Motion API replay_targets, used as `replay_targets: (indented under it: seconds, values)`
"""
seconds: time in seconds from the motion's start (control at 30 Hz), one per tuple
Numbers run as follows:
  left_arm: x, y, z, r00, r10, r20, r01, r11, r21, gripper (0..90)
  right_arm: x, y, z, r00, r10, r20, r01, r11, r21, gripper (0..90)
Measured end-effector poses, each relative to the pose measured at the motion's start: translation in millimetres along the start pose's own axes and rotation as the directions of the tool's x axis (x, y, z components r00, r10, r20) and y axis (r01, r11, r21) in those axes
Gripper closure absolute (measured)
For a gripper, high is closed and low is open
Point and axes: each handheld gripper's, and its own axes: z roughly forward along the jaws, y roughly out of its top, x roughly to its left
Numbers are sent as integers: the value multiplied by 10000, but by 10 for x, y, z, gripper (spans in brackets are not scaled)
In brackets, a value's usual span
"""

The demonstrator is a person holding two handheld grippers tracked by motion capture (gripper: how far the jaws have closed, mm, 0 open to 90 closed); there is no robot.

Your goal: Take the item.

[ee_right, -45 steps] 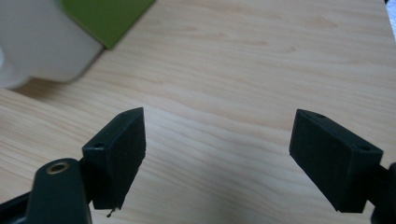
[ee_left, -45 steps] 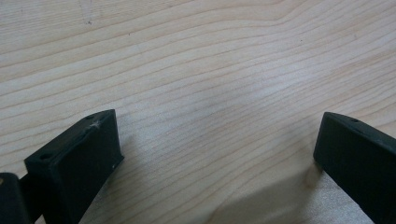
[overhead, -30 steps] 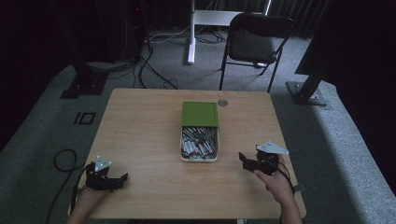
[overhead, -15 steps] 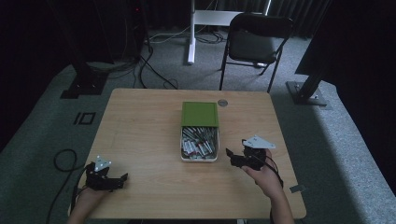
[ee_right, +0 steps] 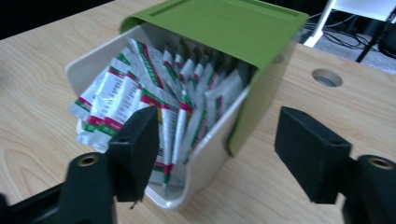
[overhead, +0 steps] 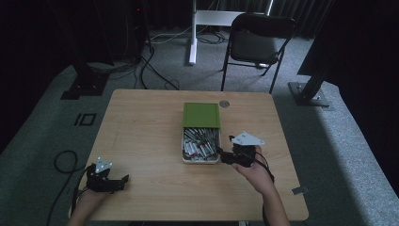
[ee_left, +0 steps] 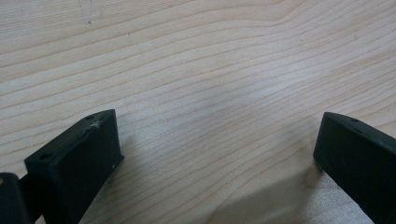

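Since the earlier frames the right tongs (overhead: 225, 157) have been carried leftward across the surface (overhead: 141, 127) and are now brought up just beside the near right corner of the white box (overhead: 185, 159). The left tongs (overhead: 123, 179) have been left where they were, near the front left edge.

In the right gripper view the jaws of the right tongs (ee_right: 217, 154) are seen spread wide with nothing held; the box's near corner sits between them, the left jaw overlapping the sachets (ee_right: 140, 98). Such a stance suggests that a grasp on the box wall or a sachet is being prepared, though which cannot be told.

The box stands mid-surface, packed with white sachets banded red and green. Its green lid (overhead: 201, 115) is slid back over the far half, so the near half is left open for reaching in.

In the left gripper view the left tongs (ee_left: 215, 154) are likewise parted wide and empty, resting low over bare wood, presumably parked.
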Motion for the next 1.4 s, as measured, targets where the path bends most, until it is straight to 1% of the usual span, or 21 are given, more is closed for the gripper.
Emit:
replay_targets:
  seconds: [0.07,0.1,0.17,0.2,0.23,0.27,0.3,0.33,0.37,0.4,0.5,0.53,0.57,0.6,0.7,0.73,0.87,0.93,1.0,1.07,1.4]
  values:
    - [0,0,0,10000,0,1,0,10000,4,14,27,22,27,9999,-95,-70,95,10000,-7,364]
    - [0,0,0,10000,1,-2,-1,10000,4,14,27,22,27,9999,-95,-70,95,10000,-7,364]
    - [0,0,0,10000,-1,-2,1,10000,-1,14,72,44,68,9990,-392,-195,391,9992,-59,441]
    - [0,0,0,10000,0,-1,0,10000,3,14,86,50,81,9977,-635,-241,633,9979,-99,474]
    - [0,0,0,10000,-1,-4,1,10000,4,14,97,54,98,9964,-807,-256,804,9967,-97,482]
    - [0,0,0,10000,-1,-4,1,10000,4,14,112,57,114,9964,-792,-307,790,9968,-97,486]
    - [0,0,0,10000,-1,-3,1,10000,6,14,123,60,128,9960,-773,-449,769,9970,-94,513]
    - [0,0,0,10000,-3,-5,3,10000,5,14,135,61,141,9949,-836,-570,833,9965,-80,529]
    - [0,0,0,10000,-3,-5,3,10000,5,14,135,61,141,9949,-836,-570,833,9965,-80,529]
    - [0,0,0,10000,-2,-1,2,10000,3,14,172,61,172,9932,-945,-674,950,9955,44,547]
    - [0,0,0,10000,-2,-2,2,10000,2,14,196,59,195,9936,-916,-657,926,9956,124,560]
    - [0,0,0,10000,-1,-2,1,10000,0,14,209,57,208,9931,-1006,-603,1015,9947,134,585]
    - [0,0,0,10000,1,1,-1,10000,4,14,235,47,238,9923,-1069,-627,1087,9937,256,607]
    - [0,0,0,10000,-1,0,1,10000,4,14,235,47,238,9923,-1069,-627,1087,9937,256,607]
    - [0,0,-1,10000,3,-1,-3,10000,8,14,267,27,290,9912,-1074,-768,1107,9931,391,653]
    - [0,0,0,10000,2,0,-2,10000,3,14,281,12,324,9896,-1205,-788,1244,9911,473,681]
    - [0,0,0,10000,-2,-3,2,10000,3,14,290,-3,360,9903,-1123,-823,1166,9920,491,694]
    - [0,0,-1,10000,3,-4,-3,10000,9,14,306,-35,425,9897,-1279,-643,1321,9890,669,731]
    - [0,0,-1,10000,2,0,-2,10000,5,14,311,-43,438,9899,-1292,-582,1333,9884,727,740]
    - [0,0,-1,10000,0,-3,0,10000,8,14,326,-64,467,9897,-1290,-616,1337,9877,804,761]
    - [0,0,-1,10000,2,-3,-2,10000,9,14,375,-109,516,9901,-1335,-438,1376,9846,1076,786]
